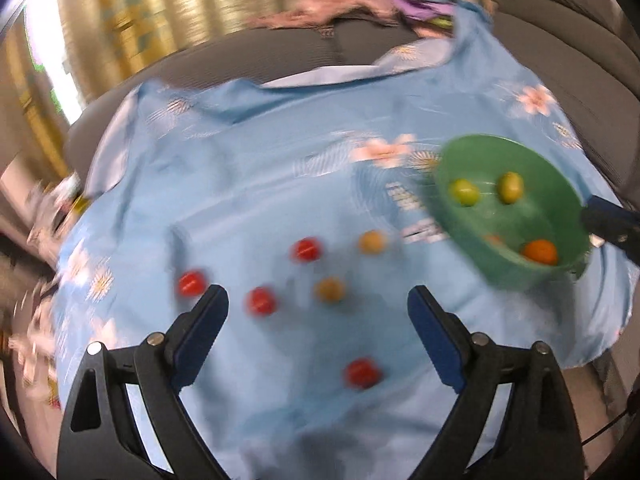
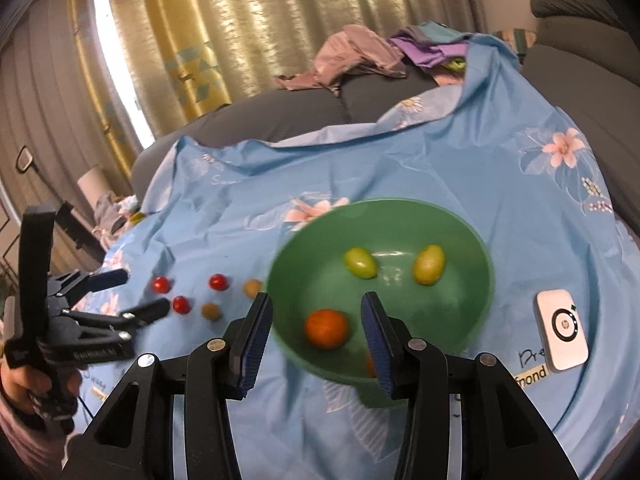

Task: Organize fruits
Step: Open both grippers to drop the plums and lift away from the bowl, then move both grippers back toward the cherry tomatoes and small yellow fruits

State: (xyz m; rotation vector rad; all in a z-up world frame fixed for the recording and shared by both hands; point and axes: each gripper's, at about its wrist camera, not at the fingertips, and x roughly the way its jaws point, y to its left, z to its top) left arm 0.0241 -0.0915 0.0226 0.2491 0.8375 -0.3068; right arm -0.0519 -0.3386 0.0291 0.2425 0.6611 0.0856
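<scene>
The green bowl (image 2: 378, 276) sits on the blue flowered cloth (image 2: 460, 160) and already holds two yellow-green fruits (image 2: 361, 263) at about 12 o'clock inside it and an orange fruit (image 2: 326, 328) toward 7 o'clock. Still loose on the cloth, at the bowl's 9 o'clock, lie four red fruits (image 1: 262, 301) and two tan fruits (image 1: 330, 290), so the sorting looks under halfway done. The left gripper (image 1: 318, 300) hangs over that scatter with jaws spread wide and nothing between them. The right gripper (image 2: 316, 320) stands at the bowl's near rim, jaws partly apart; whether they pinch the rim cannot be told.
</scene>
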